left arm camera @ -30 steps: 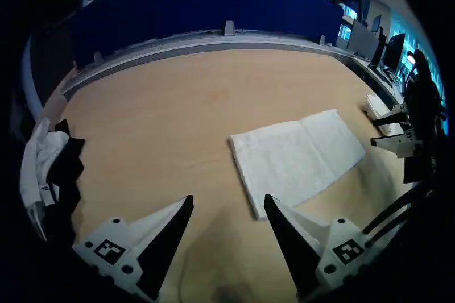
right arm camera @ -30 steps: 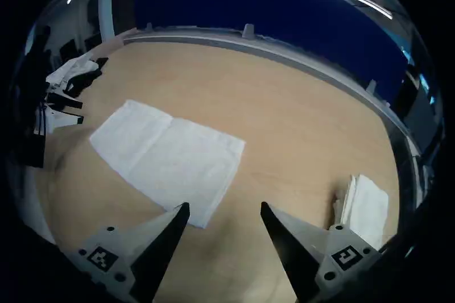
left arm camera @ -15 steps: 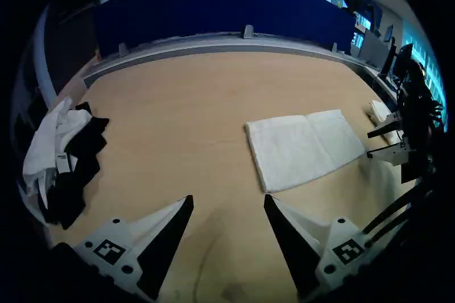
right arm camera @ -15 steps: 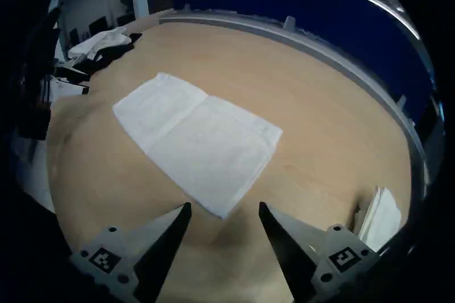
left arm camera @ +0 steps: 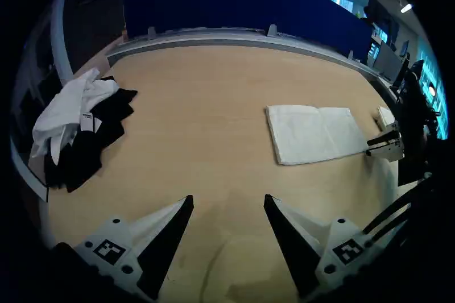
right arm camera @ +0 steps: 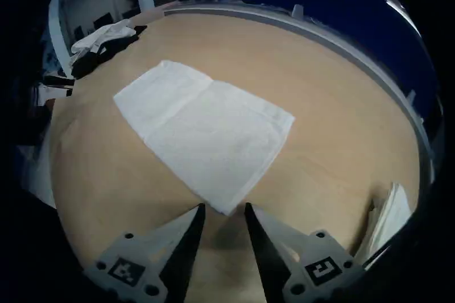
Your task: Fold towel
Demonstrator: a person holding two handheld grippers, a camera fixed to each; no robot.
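A white towel [left arm camera: 315, 141] lies flat on a pale wooden table [left arm camera: 199, 92], folded over once, with a crease running across it. It sits off the table's middle, toward the edge where the right gripper [left arm camera: 384, 145] stands.

In the left gripper view, the left gripper [left arm camera: 227, 196] hangs over bare wood near the table's front edge. Its two fingers are spread wide with nothing between them, well apart from the towel. A heap of black and white clothes [left arm camera: 79, 127] sits at the table's side edge, across from the towel. A blue partition [left arm camera: 244, 4] runs along the far edge.

In the right gripper view, the right gripper [right arm camera: 223, 206] is drawn in to a narrow gap at the towel's [right arm camera: 205, 132] nearest corner. The tip of that corner lies in the gap between the two fingers. The fingers appear not to be pressing on the cloth, though the angle makes this hard to judge. The rest of the towel spreads away from the gripper, smooth and unlifted on the table [right arm camera: 341, 121].

A small stack of folded white cloth [right arm camera: 392, 218] rests at the table's edge, just beside the right gripper. The clothes heap [right arm camera: 105, 41] lies beyond the towel at the far corner – well clear of both grippers.
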